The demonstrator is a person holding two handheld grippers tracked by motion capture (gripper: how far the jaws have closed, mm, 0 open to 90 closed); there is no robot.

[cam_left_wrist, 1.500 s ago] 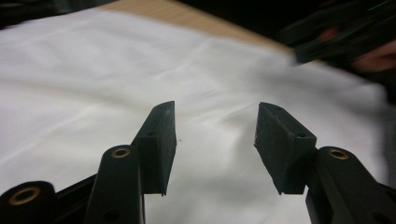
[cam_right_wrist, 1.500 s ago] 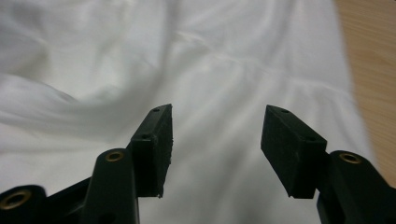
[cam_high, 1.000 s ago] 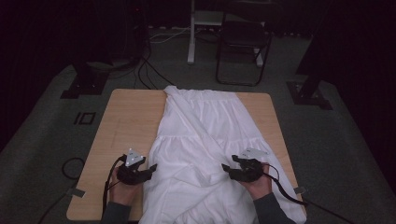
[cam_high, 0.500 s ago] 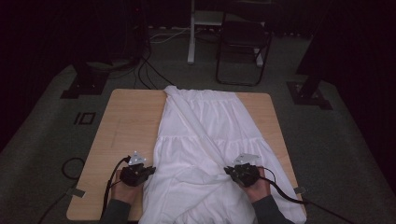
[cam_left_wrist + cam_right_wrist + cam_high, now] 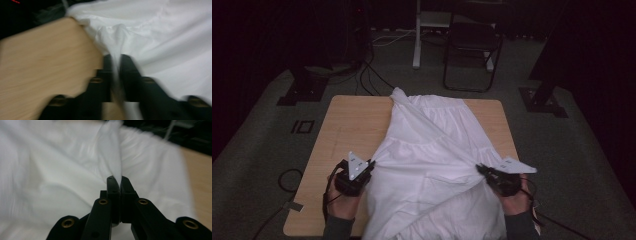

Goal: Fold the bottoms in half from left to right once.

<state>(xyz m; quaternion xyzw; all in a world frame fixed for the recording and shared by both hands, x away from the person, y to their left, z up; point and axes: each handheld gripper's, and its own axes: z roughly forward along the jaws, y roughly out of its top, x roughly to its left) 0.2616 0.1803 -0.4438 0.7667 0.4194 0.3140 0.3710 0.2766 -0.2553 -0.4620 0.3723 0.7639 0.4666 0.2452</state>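
A white tiered skirt-like garment (image 5: 432, 150) lies lengthwise on the wooden table (image 5: 347, 125), its near end hanging over the front edge. My left gripper (image 5: 371, 165) is shut on the garment's left edge near the front; in the left gripper view the white cloth (image 5: 117, 37) runs pinched between the black jaws (image 5: 116, 58). My right gripper (image 5: 480, 170) is shut on a fold at the garment's right side; the right gripper view shows a ridge of cloth (image 5: 112, 157) rising from the closed jaw tips (image 5: 117, 178). The cloth is stretched between the two grips.
A black folding chair (image 5: 472, 45) and a white stand post (image 5: 417, 35) are on the floor beyond the table. Dark stand bases (image 5: 304, 87) (image 5: 544, 100) flank it. Cables (image 5: 367, 75) trail on the carpet. Bare wood shows at the table's left.
Both grippers have shut on the garment's sides and pulled outward. A fold now runs taut across the cloth between them.
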